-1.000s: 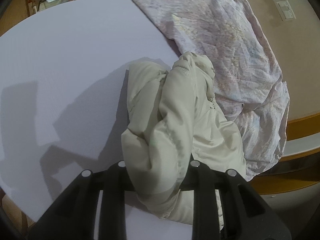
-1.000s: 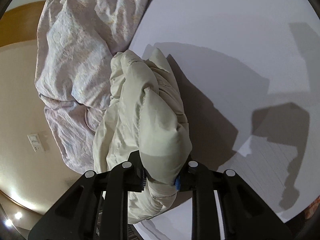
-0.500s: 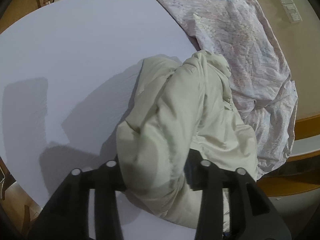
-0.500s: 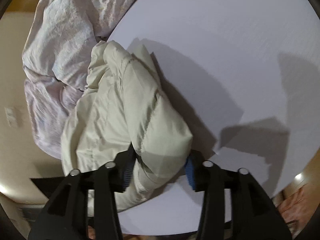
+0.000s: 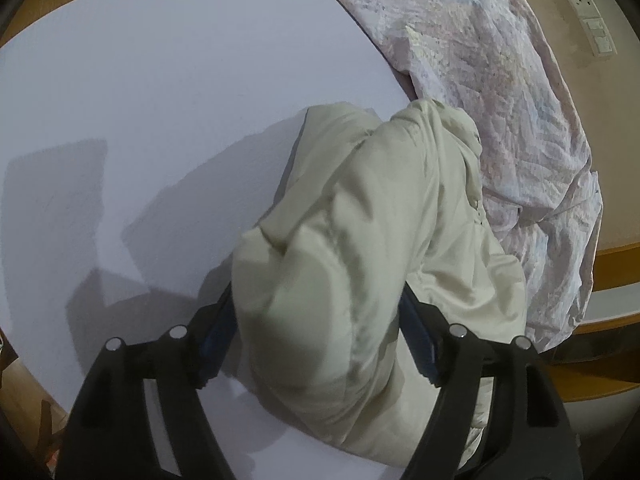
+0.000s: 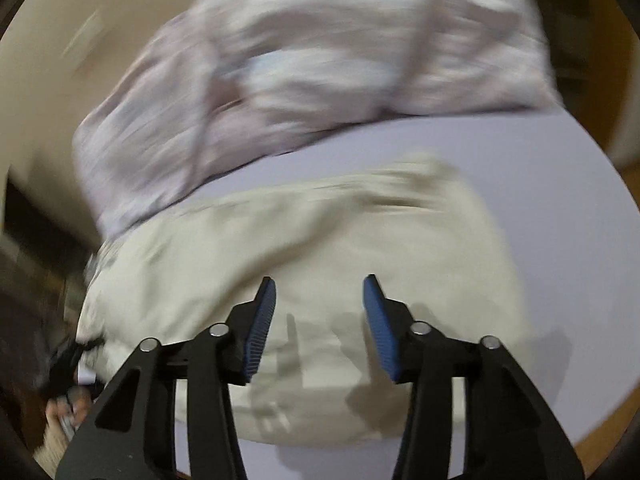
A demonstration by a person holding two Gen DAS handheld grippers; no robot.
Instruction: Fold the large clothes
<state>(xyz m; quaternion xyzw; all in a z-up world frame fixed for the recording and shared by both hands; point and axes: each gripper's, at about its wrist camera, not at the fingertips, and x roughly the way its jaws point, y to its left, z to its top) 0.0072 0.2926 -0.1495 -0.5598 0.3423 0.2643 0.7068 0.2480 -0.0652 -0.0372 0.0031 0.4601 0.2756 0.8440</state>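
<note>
A: How many garments are on the tabletop (image 5: 168,92)?

B: Two. One cream padded jacket (image 5: 360,240), bunched into a lump, and one pale floral cloth (image 5: 500,92), crumpled and draped over the tabletop's far edge. The jacket touches the cloth along one side.

A: And the grippers?

B: Two as well, one per view. Each has two black fingers with blue ribbed pads.

A: Where is the jacket relative to the left gripper (image 5: 318,340)?

B: A thick fold of the jacket sits right between its fingers. The jaws have just been opening and stand wide. The puffed fabric fills the gap and reaches the pads on both sides, yet it bulges loosely and does not look pinched; I read that gripper as released, with the fold between its jaws.

A: The right gripper (image 6: 320,320)?

B: Its view is smeared by motion blur. The jaws are apart with nothing between them, and they have just been closing a little. The jacket lies beneath and beyond the fingertips, spread across the near part of the tabletop, and the pads do not touch it.

A: Anything else to count?

B: One wall plate of sockets and switches (image 5: 588,16) on the beige wall in the left view. In the right view's lower left corner there is one person's hand (image 6: 64,412), too blurred to say more.
</note>
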